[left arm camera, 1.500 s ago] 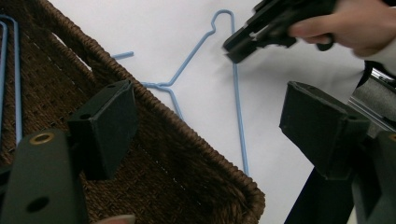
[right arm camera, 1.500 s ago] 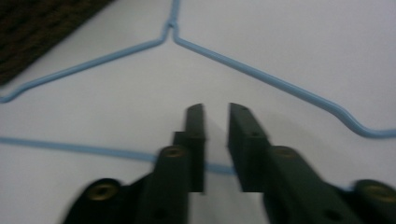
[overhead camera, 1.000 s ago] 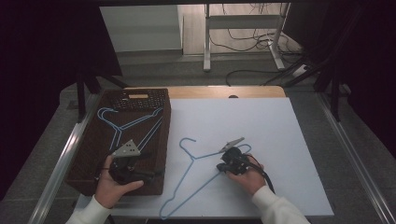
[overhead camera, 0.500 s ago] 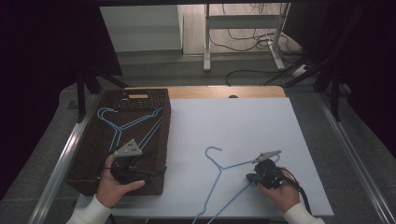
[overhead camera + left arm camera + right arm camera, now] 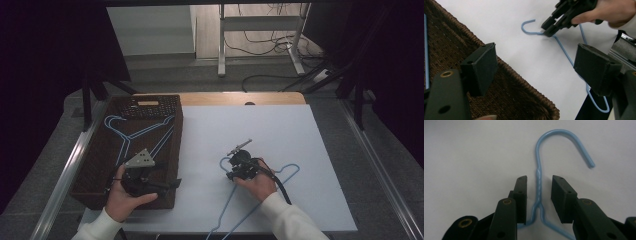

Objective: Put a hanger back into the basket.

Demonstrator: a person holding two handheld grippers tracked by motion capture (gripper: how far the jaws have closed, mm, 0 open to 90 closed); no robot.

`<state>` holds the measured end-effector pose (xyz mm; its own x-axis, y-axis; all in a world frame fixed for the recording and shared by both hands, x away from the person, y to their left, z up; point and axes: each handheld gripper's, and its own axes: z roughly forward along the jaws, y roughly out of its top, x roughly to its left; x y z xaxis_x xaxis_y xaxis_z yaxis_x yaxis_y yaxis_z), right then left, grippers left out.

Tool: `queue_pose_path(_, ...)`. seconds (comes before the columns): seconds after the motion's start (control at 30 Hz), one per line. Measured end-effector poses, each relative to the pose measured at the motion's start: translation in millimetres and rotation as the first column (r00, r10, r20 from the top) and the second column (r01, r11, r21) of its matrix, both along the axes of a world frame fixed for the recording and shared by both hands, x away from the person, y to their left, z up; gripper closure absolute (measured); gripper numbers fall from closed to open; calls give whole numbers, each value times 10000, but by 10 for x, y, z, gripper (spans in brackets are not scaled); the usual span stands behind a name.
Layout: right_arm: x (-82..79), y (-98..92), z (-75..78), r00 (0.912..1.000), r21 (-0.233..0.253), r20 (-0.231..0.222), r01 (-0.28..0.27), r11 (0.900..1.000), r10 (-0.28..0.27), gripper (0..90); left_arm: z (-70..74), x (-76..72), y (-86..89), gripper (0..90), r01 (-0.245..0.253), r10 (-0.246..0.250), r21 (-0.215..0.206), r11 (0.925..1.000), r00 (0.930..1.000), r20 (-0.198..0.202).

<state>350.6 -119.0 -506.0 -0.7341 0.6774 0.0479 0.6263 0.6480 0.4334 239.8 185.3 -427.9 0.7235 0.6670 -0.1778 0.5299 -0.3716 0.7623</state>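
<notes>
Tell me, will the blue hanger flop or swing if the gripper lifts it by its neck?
The blue hanger looks like thin bent wire, so it is probably stiff and light. Held only at its twisted neck by the right gripper, it might swing. Its smooth coating could slip.

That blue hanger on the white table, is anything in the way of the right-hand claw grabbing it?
Nothing visible. The right gripper is open, its jaws on either side of the blue hanger's twisted neck, just below the hook, with only bare white table around it.
</notes>
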Motion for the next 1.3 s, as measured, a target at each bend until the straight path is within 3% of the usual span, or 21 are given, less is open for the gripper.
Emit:
queue_pose_path(0.1,0,85,11,9997,-667,250,14,9978,3,710,2,-6,-8,192,13,-13,23,10000,10000,19)
queue_pose_path(0.23,-28,163,20,9998,-1085,204,33,9941,-11,857,21,-28,-29,192,56,-56,32,10000,9999,104)
queue_pose_path(0.37,-21,143,21,9994,-807,77,355,9961,-350,860,42,-54,-73,194,131,-132,81,9999,9998,175)
queue_pose_path(0.47,-45,74,36,9977,-401,403,563,9976,-547,860,61,-69,-157,195,308,-312,189,9993,9993,225)
queue_pose_path(0.6,-76,-63,183,9926,374,797,887,9954,-915,860,92,-65,-356,209,646,-648,303,9975,9979,67)
queue_pose_path(0.8,-172,-236,353,9859,1063,1222,1020,9891,-1148,860,61,-2,-776,243,1228,-1190,522,9911,9904,-706)
queue_pose_path(0.93,-204,-287,385,9832,1243,1371,1035,9868,-1204,860,-41,39,-1076,259,1644,-1523,958,9817,9808,-1217)
queue_pose_path(1.07,-227,-329,425,9804,1367,1520,1049,9850,-1255,860,-202,99,-1327,281,1833,-1624,1090,9770,9707,-1772)
queue_pose_path(1.23,-254,-370,463,9762,1530,1671,1132,9817,-1386,860,-417,184,-1492,312,2017,-1686,1240,9716,9570,-2359)
queue_pose_path(1.3,-261,-381,469,9757,1579,1694,1124,9810,-1391,860,-507,212,-1526,333,1929,-1567,1243,9733,9544,-2542)
